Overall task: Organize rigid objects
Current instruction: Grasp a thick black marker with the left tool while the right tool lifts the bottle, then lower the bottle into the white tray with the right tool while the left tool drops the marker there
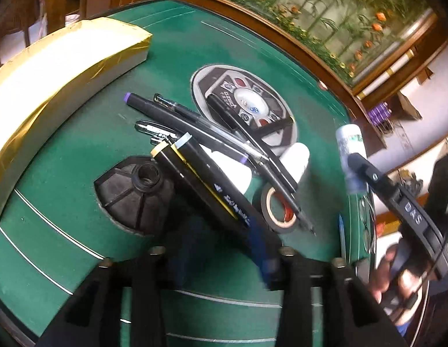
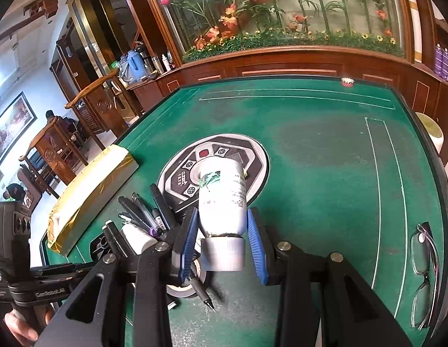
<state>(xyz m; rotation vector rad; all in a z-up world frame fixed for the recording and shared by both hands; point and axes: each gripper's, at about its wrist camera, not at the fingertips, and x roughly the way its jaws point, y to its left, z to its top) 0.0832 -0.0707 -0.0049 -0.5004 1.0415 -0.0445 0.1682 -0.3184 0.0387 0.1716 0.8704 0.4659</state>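
My left gripper (image 1: 224,248) is shut on two black markers (image 1: 203,185) and holds them above a heap of pens (image 1: 195,124) on the green table (image 1: 64,173). A white bottle (image 1: 293,156) and a black tape roll (image 1: 278,208) lie beside the heap. My right gripper (image 2: 222,245) is shut on a white bottle with a grey cap (image 2: 222,202) and holds it above the table; it also shows in the left wrist view (image 1: 349,156). The pens (image 2: 145,211) lie to its left.
A gold-taped white box (image 1: 50,92) lies at the left, also in the right wrist view (image 2: 90,193). A round control panel (image 2: 180,173) sits in the table's middle. A black ribbed funnel part (image 1: 134,193) is near the markers. Glasses (image 2: 423,271) lie at the right edge.
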